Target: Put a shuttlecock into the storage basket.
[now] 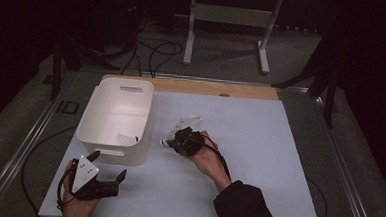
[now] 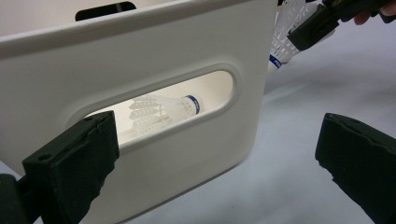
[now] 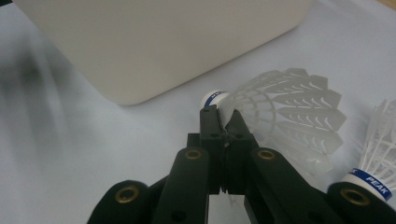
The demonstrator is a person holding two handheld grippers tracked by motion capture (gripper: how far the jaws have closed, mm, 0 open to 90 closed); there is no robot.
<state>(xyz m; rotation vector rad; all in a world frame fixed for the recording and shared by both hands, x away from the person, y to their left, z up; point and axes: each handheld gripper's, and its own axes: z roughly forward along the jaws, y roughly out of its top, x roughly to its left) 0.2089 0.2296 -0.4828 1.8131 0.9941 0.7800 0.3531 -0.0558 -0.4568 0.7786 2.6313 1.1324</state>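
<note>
High view: the right gripper (image 1: pixel 175 139) pinches a shuttlecock (image 1: pixel 186 123) beside the white bin (image 1: pixel 109 151); left gripper view: the left gripper (image 2: pixel 219 158) gapes empty; right gripper view: jaws clamp its skirt, so lift gently over the rim.

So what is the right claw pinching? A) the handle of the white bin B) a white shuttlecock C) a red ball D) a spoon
B: in the right gripper view, the right claw is shut on a white shuttlecock, its black tips squeezing the feathered skirt just behind the cork tip with the blue band.
</note>
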